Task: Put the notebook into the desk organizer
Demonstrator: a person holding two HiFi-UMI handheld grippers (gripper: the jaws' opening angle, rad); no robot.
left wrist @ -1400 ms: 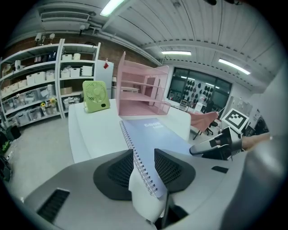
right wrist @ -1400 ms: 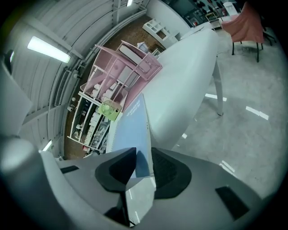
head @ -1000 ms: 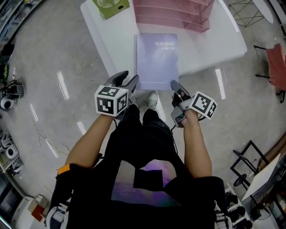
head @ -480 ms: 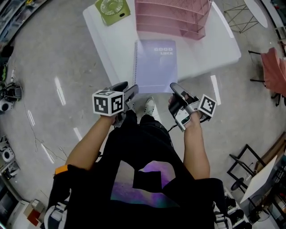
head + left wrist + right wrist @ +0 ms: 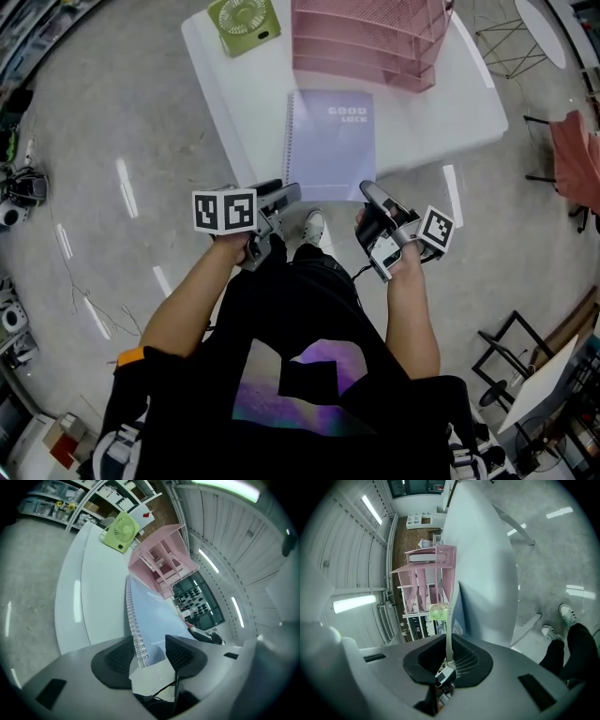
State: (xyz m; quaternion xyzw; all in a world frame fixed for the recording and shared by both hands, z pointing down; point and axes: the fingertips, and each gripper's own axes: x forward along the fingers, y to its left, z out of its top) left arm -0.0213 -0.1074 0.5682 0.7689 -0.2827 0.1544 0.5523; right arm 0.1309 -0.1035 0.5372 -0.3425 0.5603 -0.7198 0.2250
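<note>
Now, lilac spiral notebook (image 5: 333, 141) flat on the white tabletop (image 5: 244, 103), just before the pink mesh desk organizer (image 5: 366, 37), right tool (image 5: 369, 191) clamped on its near right corner, left tool (image 5: 281, 193) jaws just been opening, wide apart, spiral corner between them unpressed, green fan (image 5: 244, 17) beside organizer.

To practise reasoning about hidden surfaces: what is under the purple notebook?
The white table shows beside and beyond the notebook. The tabletop directly beneath it is covered, so anything there cannot be seen.
</note>
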